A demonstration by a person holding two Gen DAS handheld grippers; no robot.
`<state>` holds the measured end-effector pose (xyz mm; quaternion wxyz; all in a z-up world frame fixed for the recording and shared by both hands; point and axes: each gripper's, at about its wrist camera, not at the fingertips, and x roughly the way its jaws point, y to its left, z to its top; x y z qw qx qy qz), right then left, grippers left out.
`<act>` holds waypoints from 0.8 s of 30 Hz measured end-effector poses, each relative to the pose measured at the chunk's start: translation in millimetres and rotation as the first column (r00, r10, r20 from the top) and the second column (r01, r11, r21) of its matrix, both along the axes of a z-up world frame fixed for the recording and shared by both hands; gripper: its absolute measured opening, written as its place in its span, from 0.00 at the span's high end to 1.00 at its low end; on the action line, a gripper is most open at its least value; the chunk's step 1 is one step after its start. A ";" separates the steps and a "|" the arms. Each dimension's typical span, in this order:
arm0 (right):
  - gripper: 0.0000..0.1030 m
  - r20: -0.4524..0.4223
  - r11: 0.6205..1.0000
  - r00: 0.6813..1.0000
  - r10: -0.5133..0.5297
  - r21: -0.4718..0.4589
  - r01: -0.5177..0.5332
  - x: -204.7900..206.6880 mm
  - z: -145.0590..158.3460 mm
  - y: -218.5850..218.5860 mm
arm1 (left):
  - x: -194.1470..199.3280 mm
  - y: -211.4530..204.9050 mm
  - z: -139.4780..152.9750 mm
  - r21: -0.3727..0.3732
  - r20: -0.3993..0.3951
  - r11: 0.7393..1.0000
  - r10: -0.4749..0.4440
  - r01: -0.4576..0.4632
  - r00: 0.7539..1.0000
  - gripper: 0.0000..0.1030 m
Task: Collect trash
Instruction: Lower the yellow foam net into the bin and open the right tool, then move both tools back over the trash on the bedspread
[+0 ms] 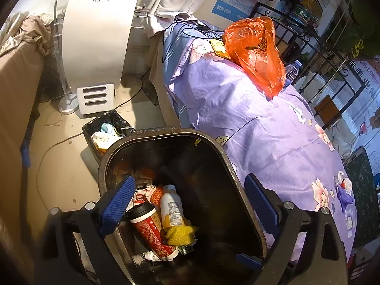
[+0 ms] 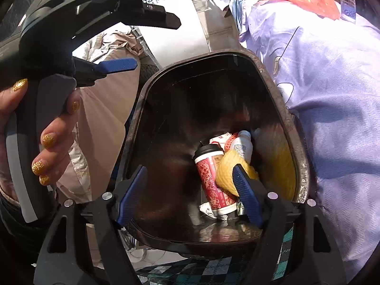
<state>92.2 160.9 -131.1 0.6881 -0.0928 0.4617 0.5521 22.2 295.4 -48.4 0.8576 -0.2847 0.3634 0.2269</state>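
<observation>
A black trash bin stands beside a table. Inside it lie a red paper cup, a white bottle, a yellow foam net and crumpled paper. My left gripper hangs open above the bin with nothing between its fingers. In the right wrist view my right gripper is open over the same bin. The yellow foam net rests on the cup just behind the right finger, and no pad presses on it. A hand holds the left gripper at upper left, where one blue pad shows.
On the table's purple floral cloth lie an orange plastic bag, a yellow packet, cables and a water bottle. A small lined bin full of waste sits on the floor by a white appliance. Metal shelving stands at the right.
</observation>
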 end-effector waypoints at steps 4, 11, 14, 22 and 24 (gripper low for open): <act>0.27 -0.008 1.000 1.000 -0.004 0.026 0.004 0.4 1.9 -5.0 | 1.8 -3.5 -0.1 -0.001 -0.001 1.000 -0.009 0.009 1.000 0.11; 0.27 -0.005 0.996 1.000 -0.029 0.090 0.030 1.8 12.3 -15.5 | 4.8 -8.0 1.3 0.004 0.002 1.000 -0.016 0.016 1.000 0.11; 0.27 0.022 0.987 0.998 -0.056 0.153 0.052 0.6 25.4 -28.1 | 8.1 -11.3 -1.0 -0.003 -0.001 1.000 -0.024 0.024 1.000 0.11; 0.27 0.089 0.946 0.967 -0.240 0.247 0.212 17.9 56.5 -84.2 | 37.8 -52.3 -7.3 0.004 -0.026 0.989 -0.150 0.150 0.988 0.11; 0.27 0.062 0.923 0.950 -0.307 0.262 0.281 29.0 59.3 -106.0 | 47.5 -68.4 -7.3 0.013 -0.030 0.980 -0.196 0.197 0.980 0.11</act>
